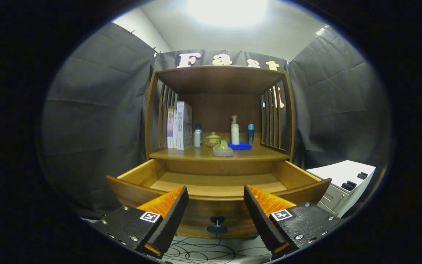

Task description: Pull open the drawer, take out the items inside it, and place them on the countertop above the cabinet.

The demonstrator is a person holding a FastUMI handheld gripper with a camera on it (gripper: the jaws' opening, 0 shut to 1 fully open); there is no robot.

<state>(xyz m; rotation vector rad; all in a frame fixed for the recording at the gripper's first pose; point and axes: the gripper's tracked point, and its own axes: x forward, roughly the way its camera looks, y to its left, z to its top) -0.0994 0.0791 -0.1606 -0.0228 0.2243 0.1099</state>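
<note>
In the gripper view, the gripper point(216, 205) sat low in the frame with its two fingers spread wide apart and nothing between them. Just beyond the fingertips, across the lower centre, stood the drawer point(218, 183), already pulled well out of the cabinet point(218, 91); what showed of its floor looked bare, though the near part lay hidden behind the front panel. Its knob point(217, 224) hung below, between the fingers. The countertop point(196, 153) above the drawer, at mid frame, carried a greenish rounded object point(222, 148) near its front edge, a blue cloth point(239, 146) beside it, a pump bottle point(235, 129), a slim blue bottle point(251, 134), a small lidded jar point(213, 139), a little white bottle point(197, 136) and some upright boxes point(180, 125) toward the left. Judging from this, the drawer seemed emptied or nearly so. The risk lay in the crowded counter: anything further set down there could nudge the greenish object off the front lip, or tip the tall pump bottle. A careless swing could also knock the open drawer front, which stood closest to the fingers. At lower right a white unit point(343, 179) stood beside the cabinet, and cables point(203, 251) trailed on the floor beneath.
</note>
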